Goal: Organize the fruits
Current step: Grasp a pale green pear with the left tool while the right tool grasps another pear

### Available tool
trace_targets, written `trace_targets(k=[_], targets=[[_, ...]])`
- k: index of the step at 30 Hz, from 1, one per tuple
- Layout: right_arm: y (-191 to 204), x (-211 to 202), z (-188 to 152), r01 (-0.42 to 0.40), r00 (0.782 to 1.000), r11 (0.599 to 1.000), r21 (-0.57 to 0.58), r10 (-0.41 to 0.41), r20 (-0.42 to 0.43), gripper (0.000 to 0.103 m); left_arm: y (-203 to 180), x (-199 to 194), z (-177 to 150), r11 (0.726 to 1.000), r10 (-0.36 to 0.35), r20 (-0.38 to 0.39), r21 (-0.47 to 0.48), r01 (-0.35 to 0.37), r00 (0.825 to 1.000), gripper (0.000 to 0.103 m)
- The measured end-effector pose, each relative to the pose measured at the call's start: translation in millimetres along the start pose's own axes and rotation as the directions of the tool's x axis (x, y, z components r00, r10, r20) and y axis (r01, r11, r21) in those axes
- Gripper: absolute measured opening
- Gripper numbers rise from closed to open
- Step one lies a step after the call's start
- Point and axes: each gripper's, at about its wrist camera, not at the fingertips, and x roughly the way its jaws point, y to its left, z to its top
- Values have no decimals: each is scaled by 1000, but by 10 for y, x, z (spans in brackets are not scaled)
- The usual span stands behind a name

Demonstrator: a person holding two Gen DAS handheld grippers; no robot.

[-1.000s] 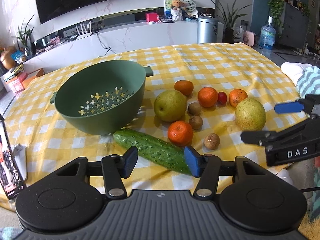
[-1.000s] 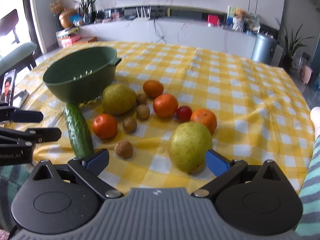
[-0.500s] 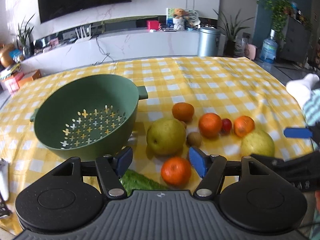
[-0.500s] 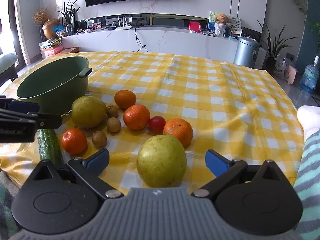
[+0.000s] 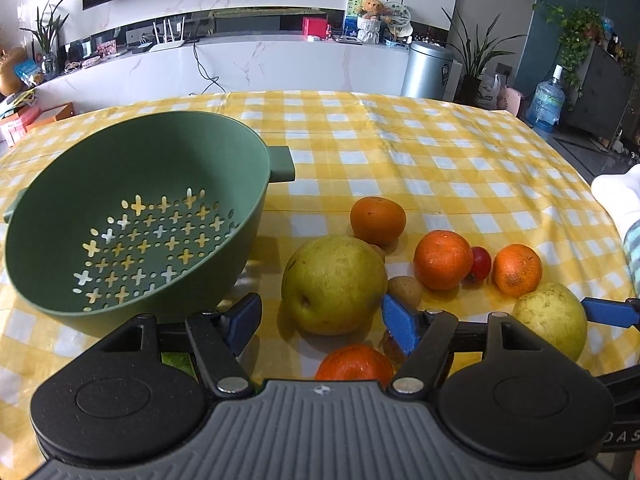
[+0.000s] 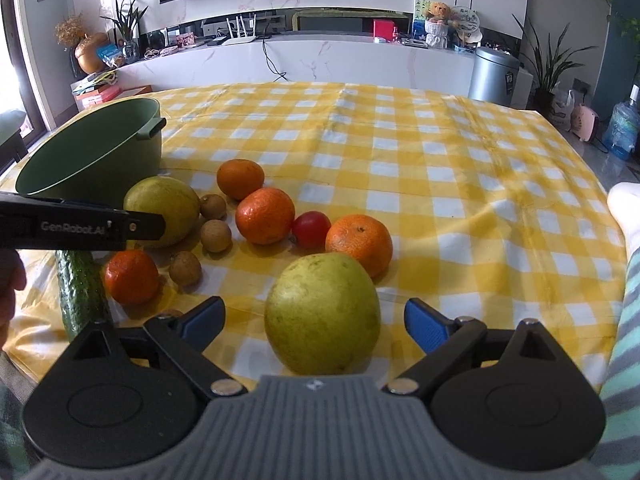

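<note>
A green colander (image 5: 132, 216) stands empty at the left of the yellow checked table; it also shows in the right wrist view (image 6: 92, 156). Right of it lie a big yellow-green pear (image 5: 334, 284), several oranges (image 5: 442, 260), a red tomato (image 5: 480, 263), small brown fruits (image 5: 405, 290) and a cucumber (image 6: 80, 292). My left gripper (image 5: 320, 320) is open, its fingers either side of that pear, not touching. My right gripper (image 6: 314, 320) is open around a second pear (image 6: 322, 314), not closed on it.
The tablecloth (image 6: 400, 152) stretches far behind the fruit. A person's leg in striped cloth (image 6: 628, 280) is at the right edge. The table's near edge runs just below both grippers.
Both grippers have moved forward toward the fruit. The left one passed over the cucumber and now brackets the left pear. The right one came closer around the right pear.
</note>
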Motion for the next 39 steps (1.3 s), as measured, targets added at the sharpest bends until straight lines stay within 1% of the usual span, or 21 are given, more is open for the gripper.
trace_targets(k=[3, 9, 13, 15, 16, 18, 20, 26, 29, 35, 39], targets=[[35, 41, 8, -1, 1000, 1000, -9, 1, -2, 89, 5, 53, 12, 1000, -23, -1, -9, 23, 1000, 83], [51, 129, 4, -7, 1000, 1000, -5, 7, -21, 82, -21, 193, 3, 998, -60, -31, -4, 60, 998, 82], [24, 171, -3, 2, 999, 1000, 8, -1, -33, 76, -27, 234, -10, 999, -46, -22, -9, 46, 999, 79], [8, 198, -14, 3, 999, 1000, 14, -3, -46, 73, -9, 243, -14, 999, -47, -18, -20, 46, 999, 76], [0, 210, -20, 4, 999, 1000, 16, -3, -51, 71, -2, 244, -17, 999, -45, -16, -22, 44, 999, 72], [-13, 221, -30, 8, 998, 1000, 20, -7, -54, 68, 6, 246, -19, 999, -45, -12, -24, 45, 999, 72], [-21, 220, -29, 18, 999, 1000, 20, -17, -51, 62, 11, 239, -23, 999, -46, -9, -25, 45, 999, 72], [-35, 212, -37, 15, 999, 1000, 23, -14, -46, 62, 1, 209, -35, 999, -35, -7, -24, 35, 999, 71], [-45, 204, -44, 12, 999, 1000, 25, -10, -45, 62, -24, 174, -51, 1000, -18, -3, -23, 18, 1000, 71], [-43, 162, -65, 0, 999, 1000, 24, 1, -43, 62, -79, 38, -53, 1000, -4, 23, -7, 4, 1000, 71], [-7, 99, -68, -3, 1000, 1000, -1, 3, -15, 62, -100, -103, -43, 1000, -8, 46, -8, 8, 999, 71]])
